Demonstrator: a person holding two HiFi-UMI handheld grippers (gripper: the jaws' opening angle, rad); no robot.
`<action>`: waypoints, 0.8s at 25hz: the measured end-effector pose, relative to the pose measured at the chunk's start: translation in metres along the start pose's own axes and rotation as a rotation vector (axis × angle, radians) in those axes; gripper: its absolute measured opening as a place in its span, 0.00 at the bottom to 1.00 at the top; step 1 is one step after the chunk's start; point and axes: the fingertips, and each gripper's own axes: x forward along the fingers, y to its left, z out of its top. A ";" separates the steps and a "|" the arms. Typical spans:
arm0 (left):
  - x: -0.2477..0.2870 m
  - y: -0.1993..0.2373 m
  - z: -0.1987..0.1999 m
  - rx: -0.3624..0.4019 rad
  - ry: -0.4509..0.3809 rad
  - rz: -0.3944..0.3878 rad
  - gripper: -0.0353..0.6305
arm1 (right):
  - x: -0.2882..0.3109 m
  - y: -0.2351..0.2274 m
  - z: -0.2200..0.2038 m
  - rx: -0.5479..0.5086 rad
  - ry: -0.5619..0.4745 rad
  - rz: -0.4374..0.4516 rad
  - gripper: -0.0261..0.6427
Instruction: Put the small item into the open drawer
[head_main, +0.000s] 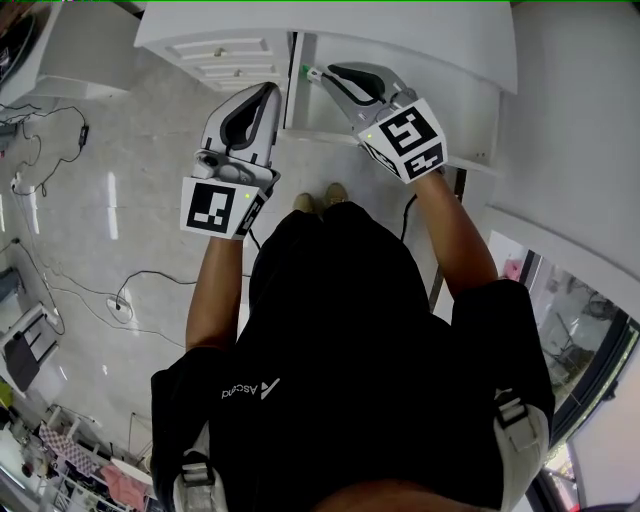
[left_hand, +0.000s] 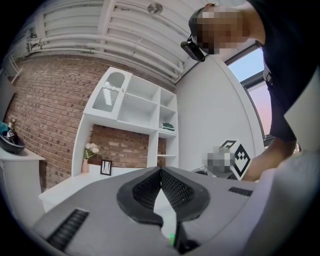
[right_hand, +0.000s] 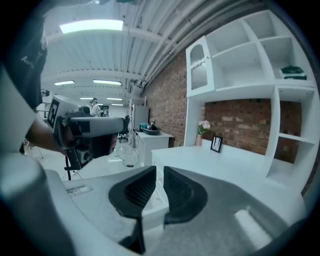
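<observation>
Picture frame (right_hand: 216, 143) beside flowers (right_hand: 203, 126) on counter (right_hand: 240, 162), below shelves (right_hand: 245, 70)

One left gripper (head_main: 270, 92), one right gripper (head_main: 316, 72), one shelf unit (left_hand: 135, 107), one picture frame (left_hand: 105, 167), one flower vase (left_hand: 88, 157).

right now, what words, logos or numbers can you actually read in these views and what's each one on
"Ascend": white print on the person's black shirt, seen upside down in the head view.
Left marker cube: black-and-white squares only, no letters.
Right marker cube: the same, no letters.
Sticker on the grey housing in the right gripper view: too blurred to read.
Nothing else legible.
</observation>
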 end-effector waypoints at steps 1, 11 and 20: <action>0.000 -0.003 0.005 0.002 -0.010 -0.005 0.05 | -0.008 0.002 0.012 -0.006 -0.036 -0.006 0.11; 0.004 -0.032 0.032 0.018 -0.014 -0.064 0.05 | -0.073 0.020 0.081 -0.049 -0.272 -0.062 0.04; 0.005 -0.065 0.047 0.040 -0.046 -0.104 0.05 | -0.117 0.020 0.086 -0.034 -0.385 -0.113 0.04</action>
